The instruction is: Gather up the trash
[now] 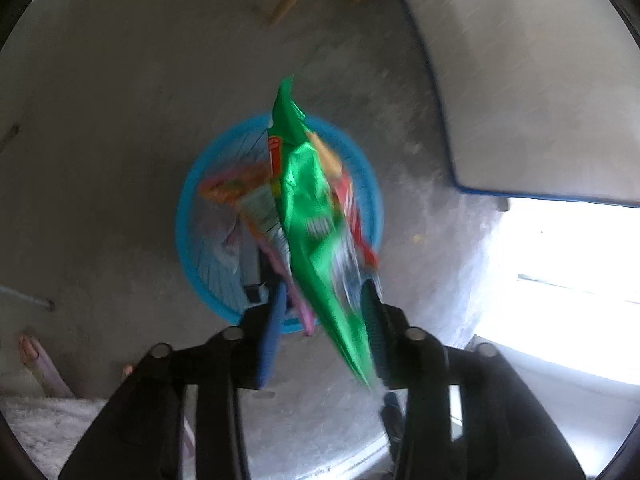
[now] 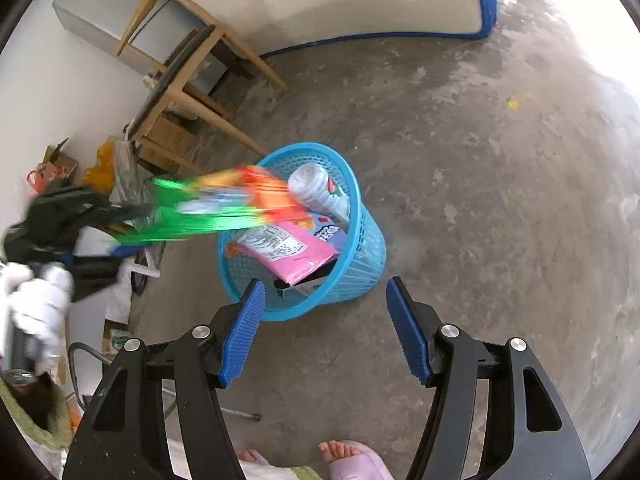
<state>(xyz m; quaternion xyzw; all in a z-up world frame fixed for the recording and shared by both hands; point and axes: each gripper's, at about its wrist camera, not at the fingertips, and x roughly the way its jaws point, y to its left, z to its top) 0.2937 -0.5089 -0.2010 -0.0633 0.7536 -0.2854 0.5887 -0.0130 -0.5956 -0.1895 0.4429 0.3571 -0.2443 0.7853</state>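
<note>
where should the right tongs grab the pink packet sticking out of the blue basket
Grip the pink packet by its lower corner, which pokes over the near rim of the blue basket. It lies flat and tilted, so come from above on the near side with one pad over and one under the thin edge. The right tongs are open and empty just short of it; the white bottle sits behind, clear of that corner.

Left gripper (image 1: 326, 312) over the blue basket (image 1: 192, 216), which stands on the grey concrete floor (image 1: 100, 140). Jaws parted; green wrapper (image 1: 312, 216) lies between them against the right pad, motion-blurred, so grip unclear. Basket holds orange and pink wrappers (image 1: 236, 192). Blue-edged mattress (image 1: 520, 100) upper right.
</note>
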